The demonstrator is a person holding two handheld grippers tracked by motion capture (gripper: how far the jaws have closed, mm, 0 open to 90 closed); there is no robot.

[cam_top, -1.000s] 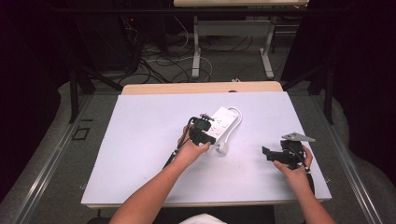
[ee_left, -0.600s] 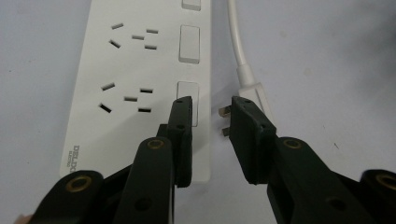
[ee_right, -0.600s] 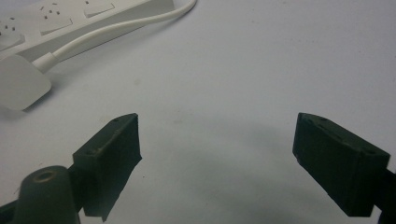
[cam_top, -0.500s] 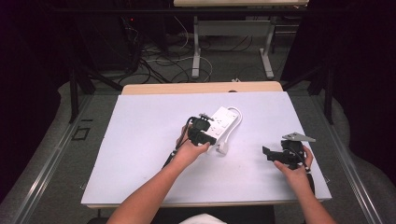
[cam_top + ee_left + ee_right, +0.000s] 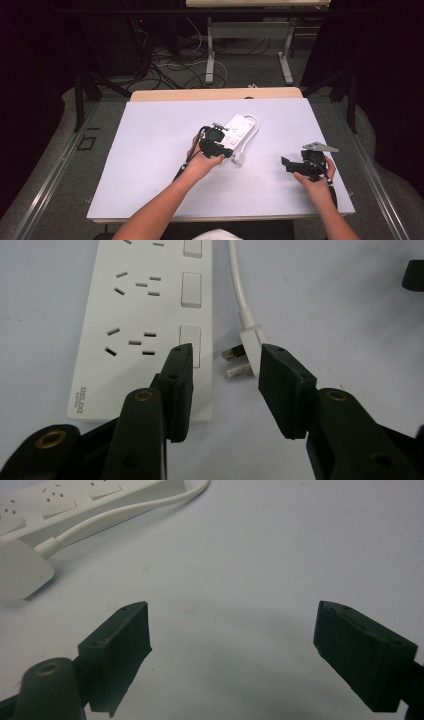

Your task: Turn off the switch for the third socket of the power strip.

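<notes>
A white power strip (image 5: 239,128) lies on the white table, its cable (image 5: 252,131) looping round to a white plug (image 5: 238,160) beside it. My left gripper (image 5: 225,150) hovers at the strip's near end. In the left gripper view the plug (image 5: 251,347) lies prongs-left between the open jaws of that gripper (image 5: 227,372), close against the right one; the strip (image 5: 145,320) lies under the left one. My right gripper (image 5: 286,164) is off to the right, pointing left. Seen from its own camera, that gripper (image 5: 232,640) is wide open over bare table, with the strip (image 5: 75,500) and plug (image 5: 22,570) farther off.
The white tabletop (image 5: 150,150) has bare room to the left and along the front edge. A wooden strip (image 5: 215,94) borders its far edge. Beyond stand table legs and loose cables on the floor (image 5: 170,65).
</notes>
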